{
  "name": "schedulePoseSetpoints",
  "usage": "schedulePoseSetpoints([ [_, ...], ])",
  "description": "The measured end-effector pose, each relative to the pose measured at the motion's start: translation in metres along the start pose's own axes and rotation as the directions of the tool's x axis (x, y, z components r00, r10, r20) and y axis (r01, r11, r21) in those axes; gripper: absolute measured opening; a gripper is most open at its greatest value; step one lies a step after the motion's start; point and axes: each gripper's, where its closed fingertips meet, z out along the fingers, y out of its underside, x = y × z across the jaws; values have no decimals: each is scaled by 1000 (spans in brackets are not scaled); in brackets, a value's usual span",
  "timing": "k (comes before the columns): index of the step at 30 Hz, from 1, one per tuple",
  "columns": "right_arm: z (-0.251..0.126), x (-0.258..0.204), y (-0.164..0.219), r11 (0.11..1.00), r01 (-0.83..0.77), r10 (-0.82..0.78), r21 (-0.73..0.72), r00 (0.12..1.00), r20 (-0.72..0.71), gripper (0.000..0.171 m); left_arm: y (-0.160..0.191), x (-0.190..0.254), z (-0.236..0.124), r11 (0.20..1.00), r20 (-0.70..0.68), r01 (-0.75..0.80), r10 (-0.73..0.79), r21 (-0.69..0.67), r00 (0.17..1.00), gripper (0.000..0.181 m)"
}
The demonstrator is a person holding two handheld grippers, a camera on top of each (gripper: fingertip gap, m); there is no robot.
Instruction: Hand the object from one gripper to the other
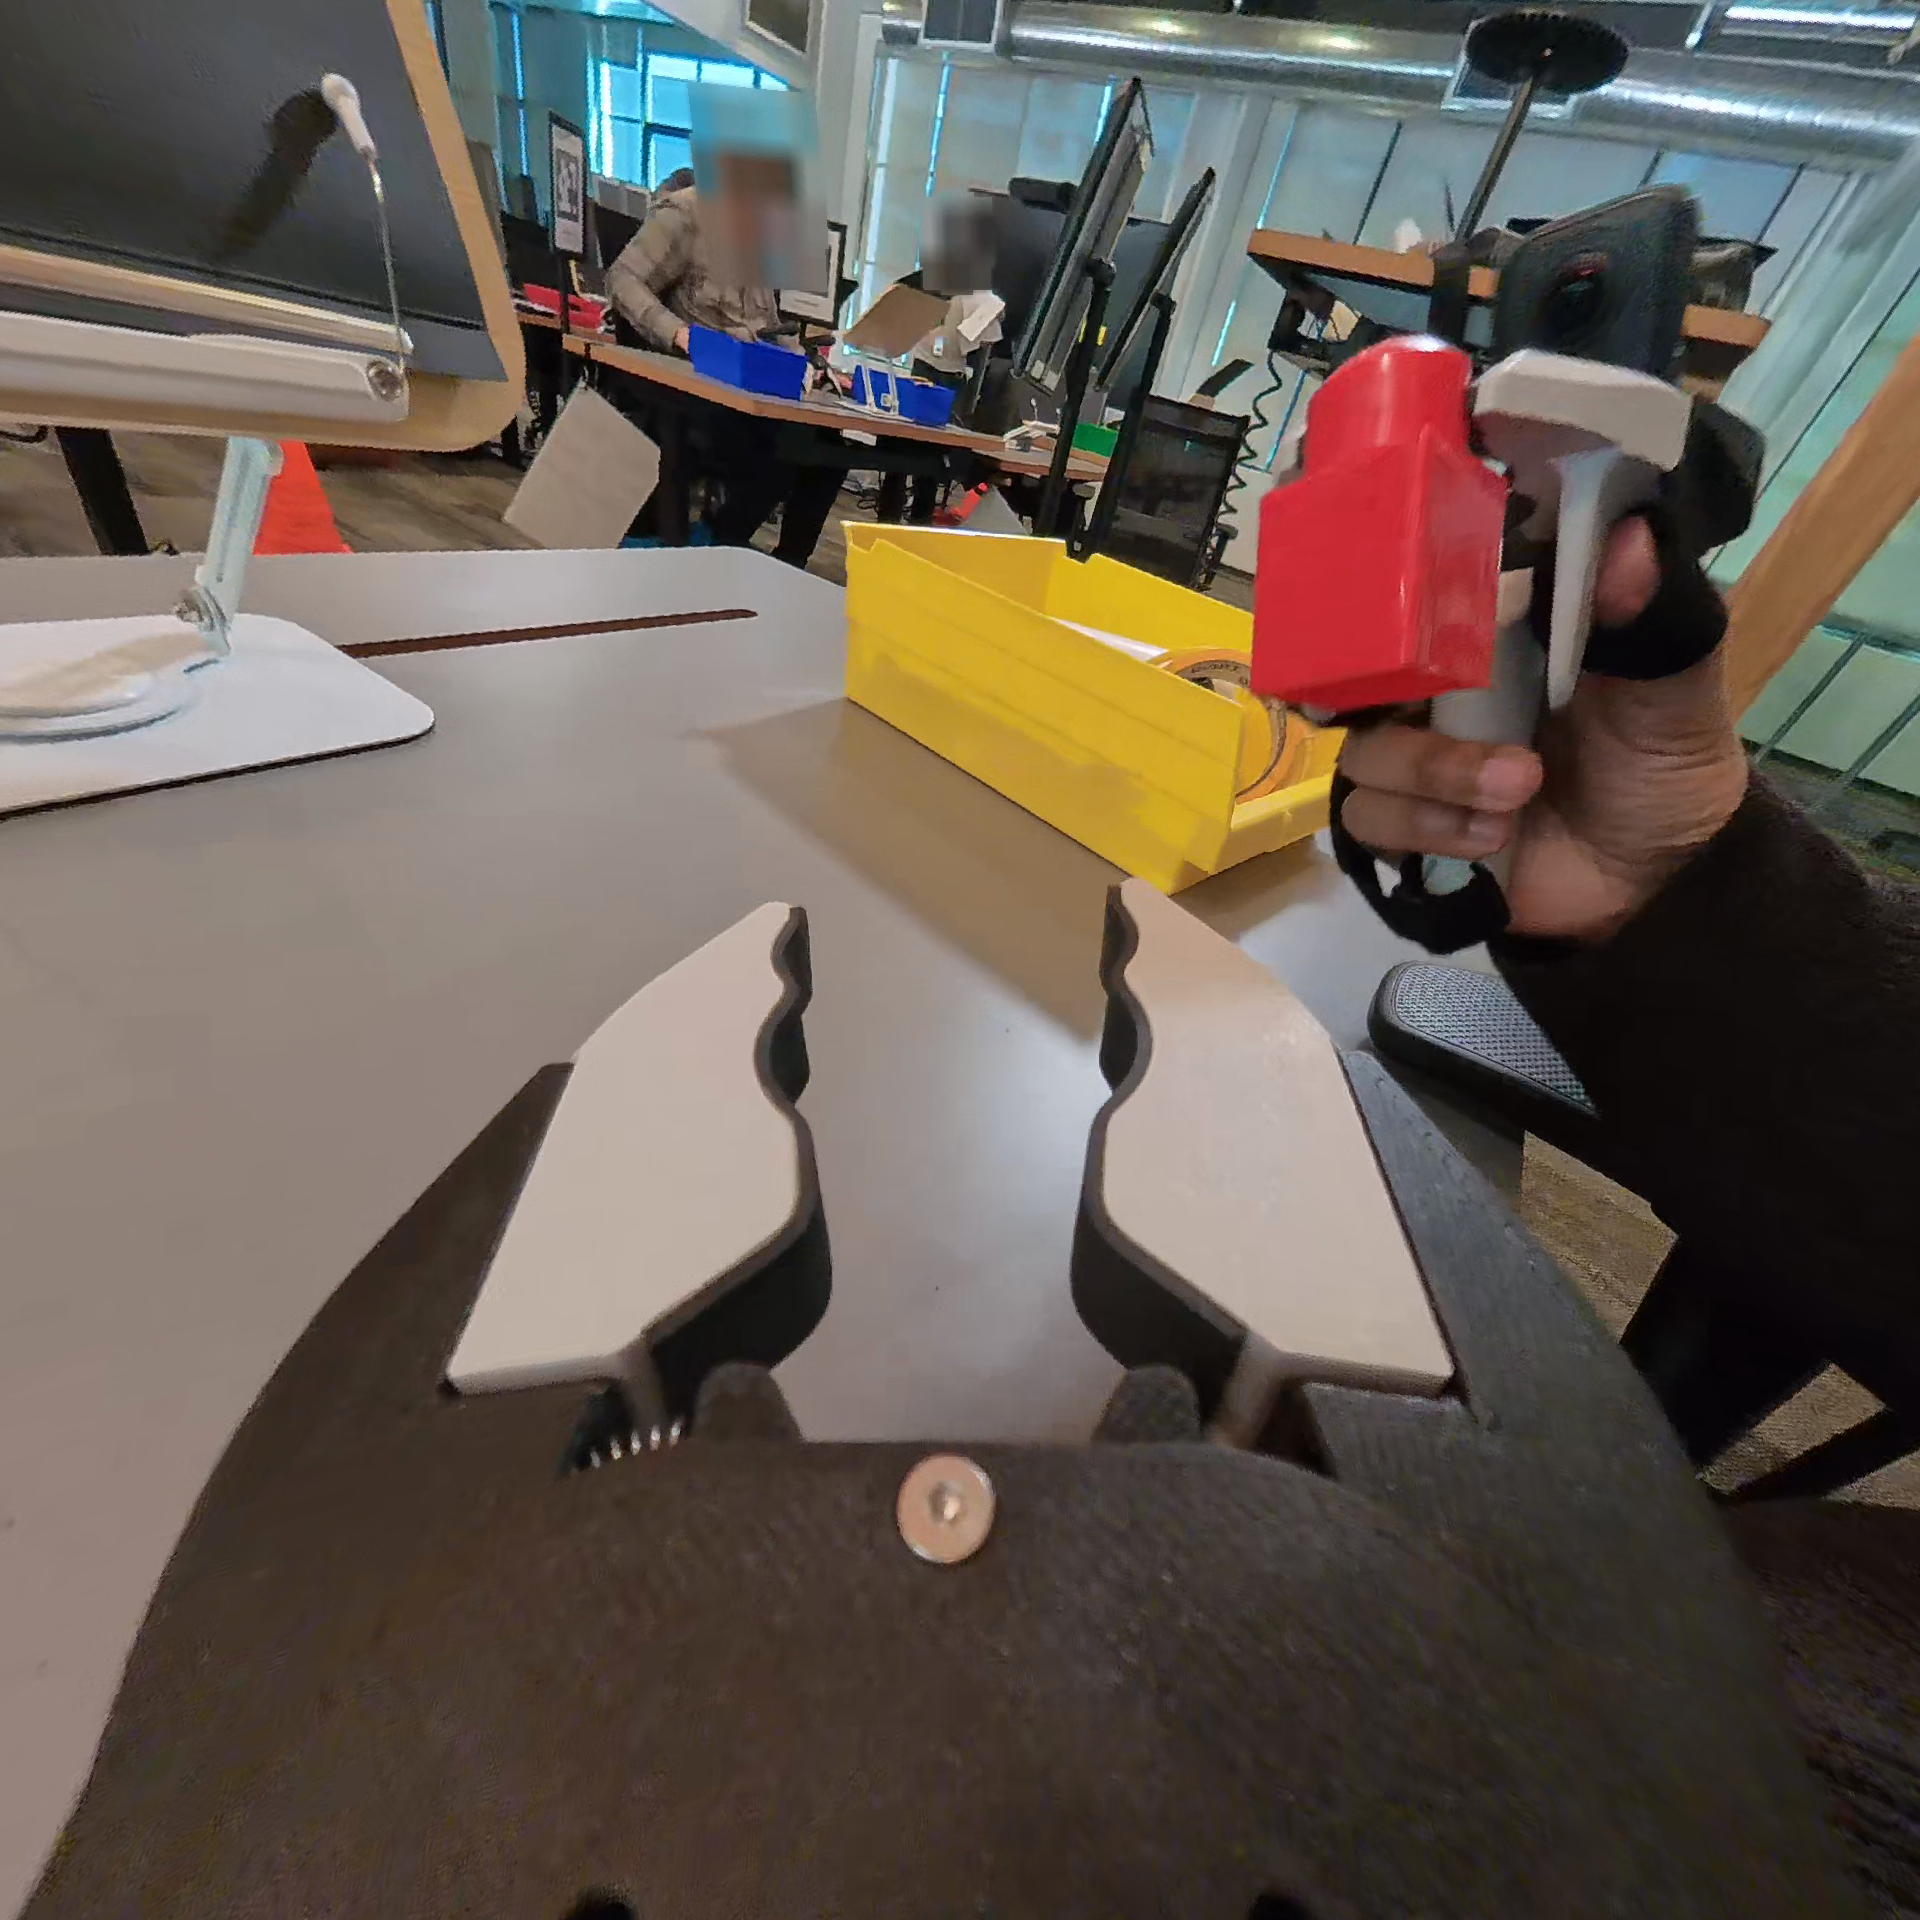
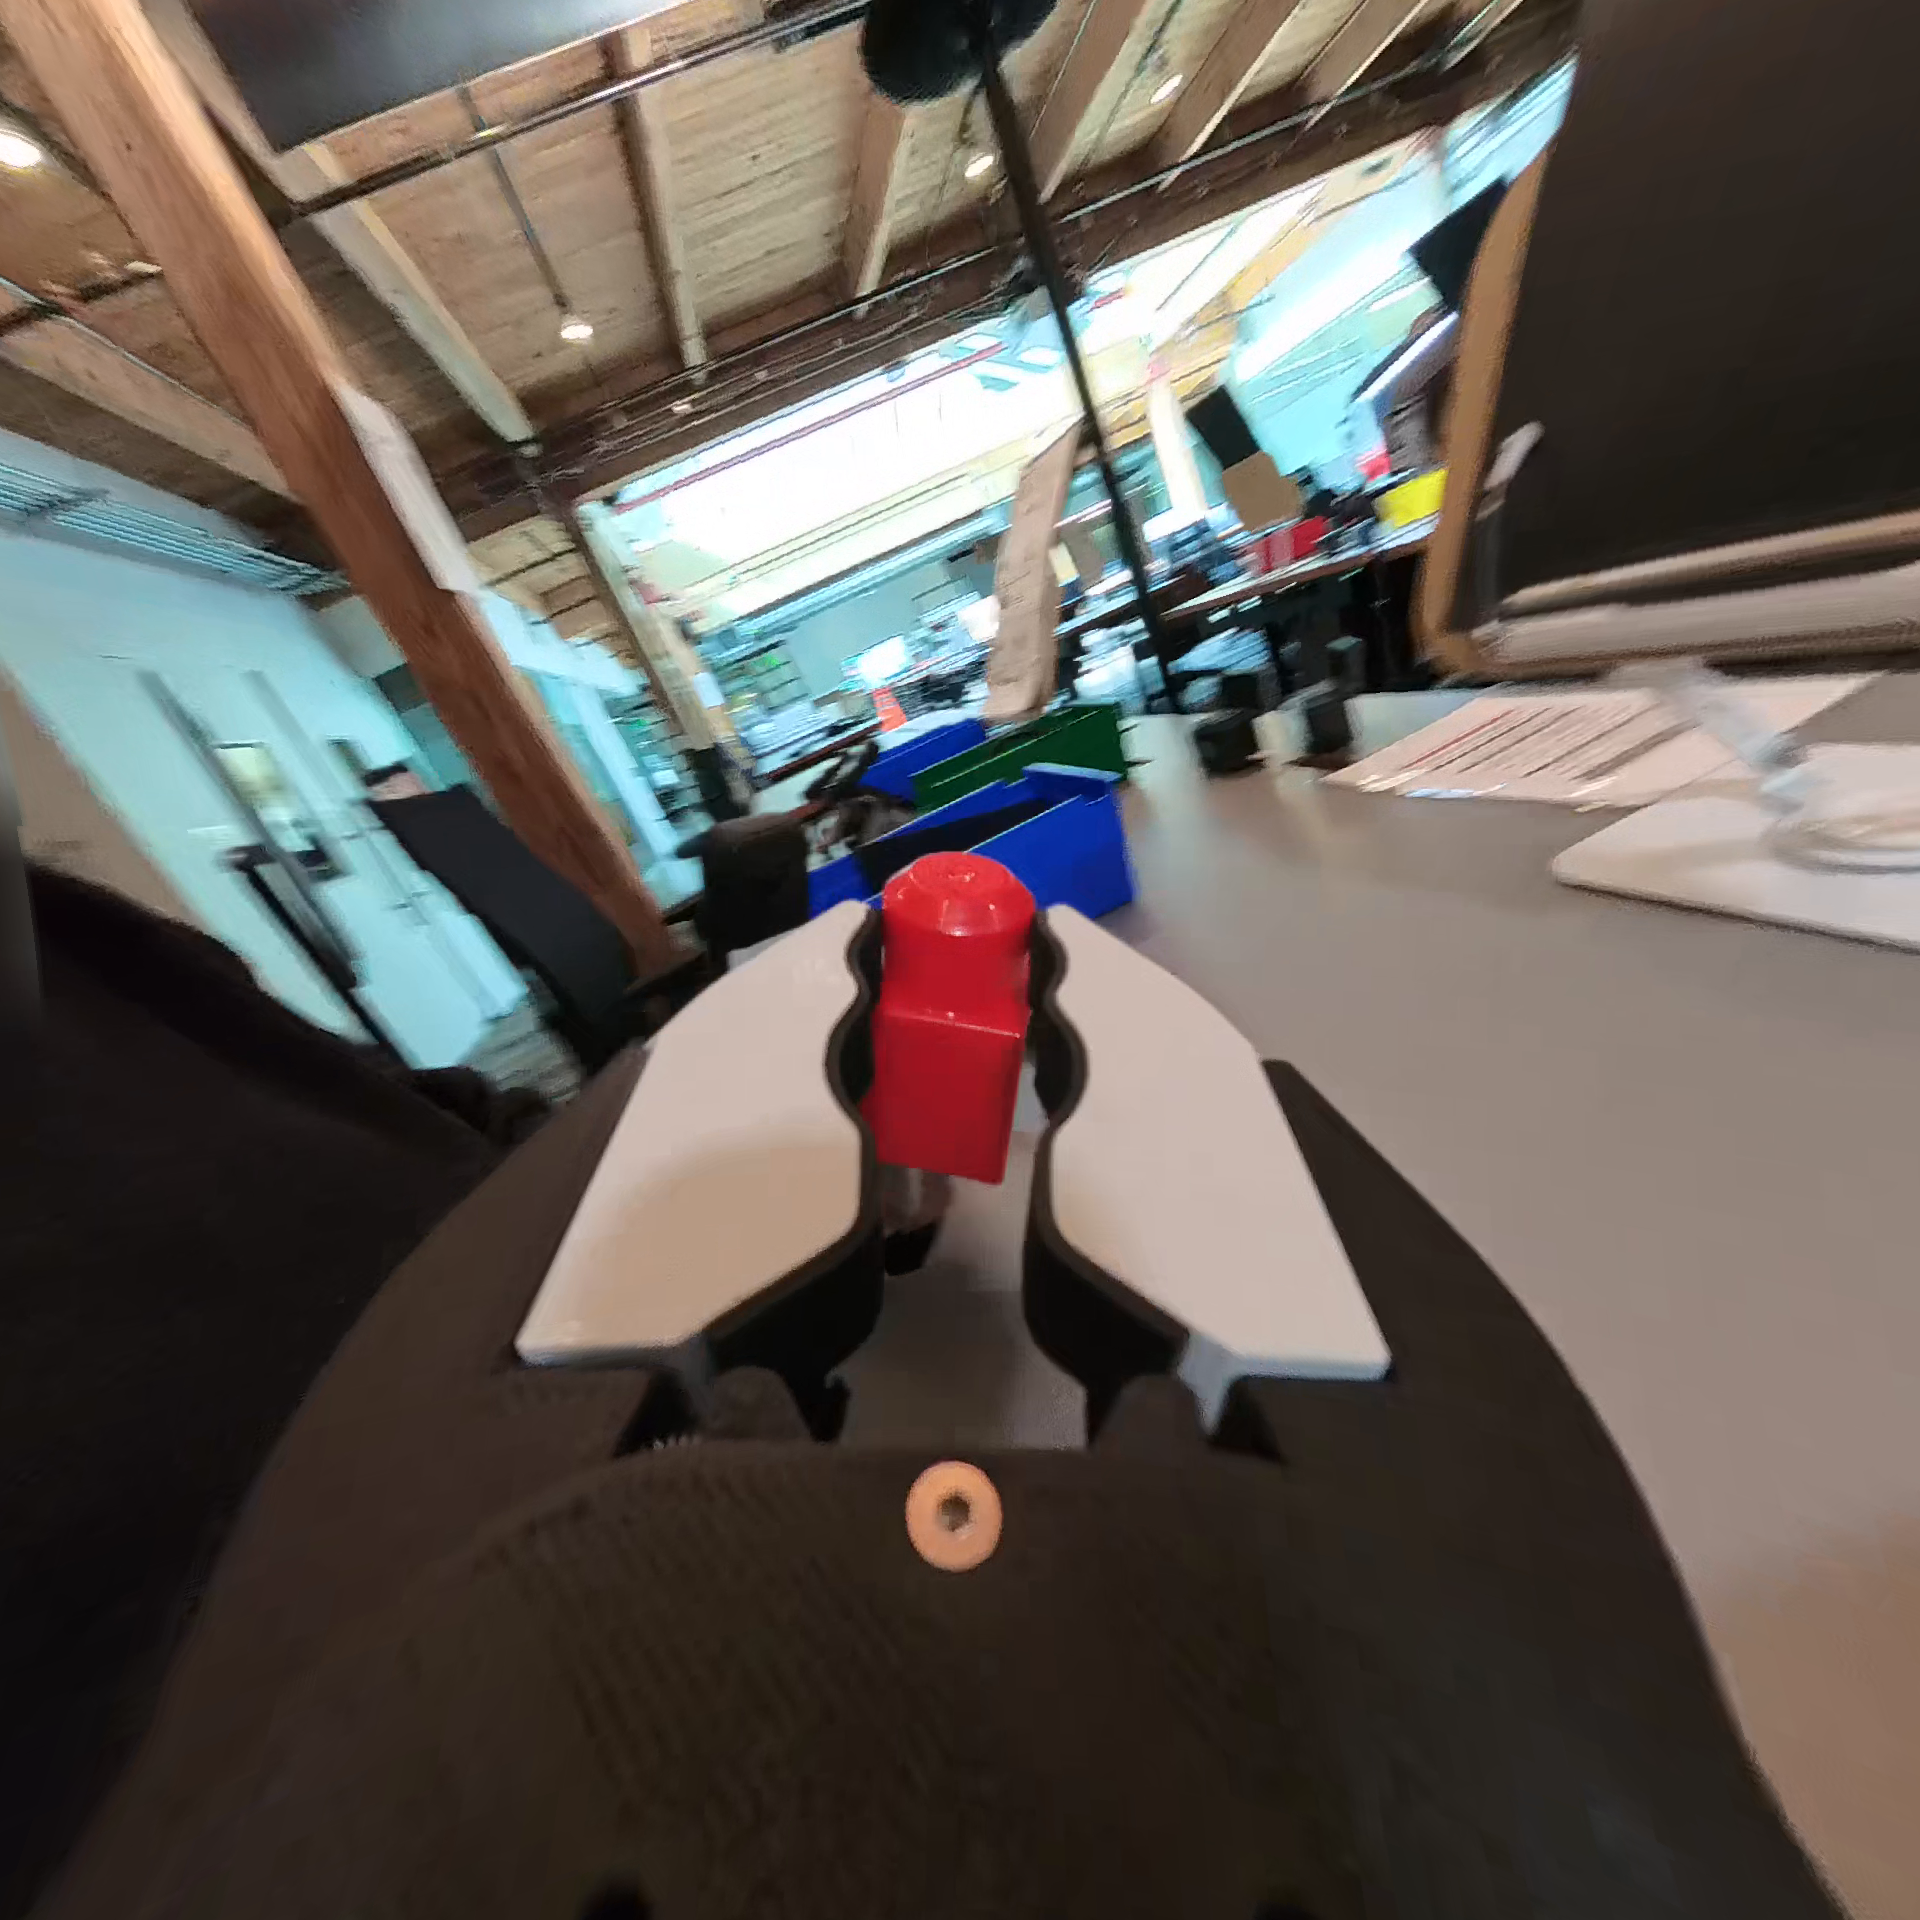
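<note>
The red block (image 2: 945, 1049) is made of smooth, glossy plastic: a square body with one round stud on top. It is gripped between the two fingers of the right gripper (image 2: 948, 997), whose wavy black inner edges are closed on its sides, and it is held in the air above the table (image 2: 1455, 1143). No brand mark can be read on it. In the left wrist view the same block (image 1: 1377, 540) is seen at the right, raised above the yellow bin (image 1: 997, 665), with a hand (image 1: 1600, 790) around the gripper's handle.

The left gripper (image 1: 956, 966) is held wide open and nothing is between its flat grey fingers (image 1: 665, 1174); only the matte grey table (image 1: 520, 935) is seen in the gap.

A roll of yellow tape (image 1: 1262, 717) is lying inside the ribbed plastic bin. Its print is too small to be read. A white stand base (image 1: 208, 707) is resting on the table at the left.
</note>
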Motion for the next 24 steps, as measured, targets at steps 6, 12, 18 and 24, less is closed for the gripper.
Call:
schedulePoseSetpoints([
  [6,-117,55,-66,962,248,-140,114,807,-574,27,2,-11,-1,998,9,66,-66,-6,998,53],
  [12,-198,119,-34,982,124,-181,-139,447,-876,27,3,-19,-1,990,8,143,-143,0,990,52],
  [18,-231,142,-9,932,-5,-352,-363,233,-907,28,2,-27,-3,986,22,164,-164,8,986,51],
  [24,-260,133,-22,951,19,-306,-309,200,-931,27,1,-29,-4,986,27,164,-164,9,986,51],
])
